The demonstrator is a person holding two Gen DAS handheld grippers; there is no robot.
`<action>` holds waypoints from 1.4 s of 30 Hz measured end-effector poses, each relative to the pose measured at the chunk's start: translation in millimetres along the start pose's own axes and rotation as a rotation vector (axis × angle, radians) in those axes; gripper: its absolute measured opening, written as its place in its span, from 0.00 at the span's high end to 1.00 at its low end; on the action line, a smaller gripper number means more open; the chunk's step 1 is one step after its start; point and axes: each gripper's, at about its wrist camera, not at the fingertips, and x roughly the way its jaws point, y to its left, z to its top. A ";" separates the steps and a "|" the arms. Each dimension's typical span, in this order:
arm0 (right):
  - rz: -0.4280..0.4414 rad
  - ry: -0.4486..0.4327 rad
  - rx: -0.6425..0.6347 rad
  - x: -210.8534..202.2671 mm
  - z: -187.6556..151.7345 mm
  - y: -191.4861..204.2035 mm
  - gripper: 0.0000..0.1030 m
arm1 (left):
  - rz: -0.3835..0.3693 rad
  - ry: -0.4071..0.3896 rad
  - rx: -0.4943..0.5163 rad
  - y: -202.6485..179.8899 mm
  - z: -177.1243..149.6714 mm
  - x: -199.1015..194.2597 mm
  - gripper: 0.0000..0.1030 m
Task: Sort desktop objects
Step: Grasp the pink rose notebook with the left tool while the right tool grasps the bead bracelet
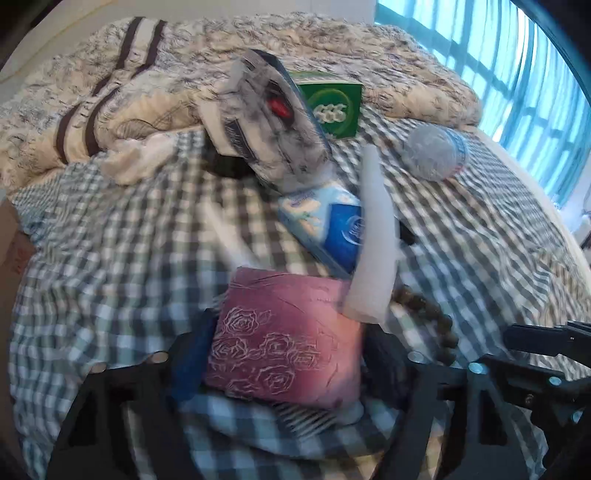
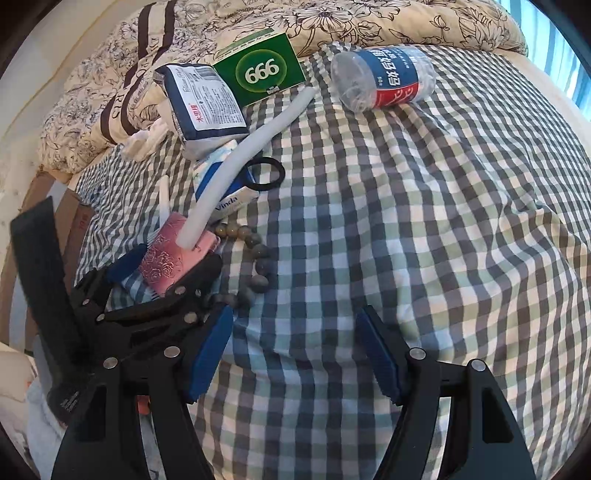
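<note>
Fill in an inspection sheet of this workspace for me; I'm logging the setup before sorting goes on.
Surface: green, grey and white checked bedsheet, rumpled.
Job's things: pink rose-embossed box between the left tool's pads; long white foam tube leaning on it; blue and white Vinda tissue pack; green 999 carton; navy and white printed pouch; clear plastic bottle lying on its side; brown bead string; black ring.
Clutter: cream floral quilt, bunched at the far edge.
Grippers: left tool around the box, contact unclear; right tool open, empty.
Cables: nothing seen.
Surroundings: window with blue light.
</note>
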 end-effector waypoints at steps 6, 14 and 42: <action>-0.010 -0.009 -0.019 2.4 2.7 8.5 0.33 | 0.023 -0.022 -0.065 28.0 9.0 -19.5 0.29; -0.009 0.003 -0.112 27.0 10.4 45.3 0.33 | 0.012 -0.133 -0.114 62.7 18.4 -56.4 0.59; -0.013 -0.057 -0.080 25.4 4.5 41.1 0.89 | -0.077 0.098 -0.054 43.1 -2.2 -2.3 0.28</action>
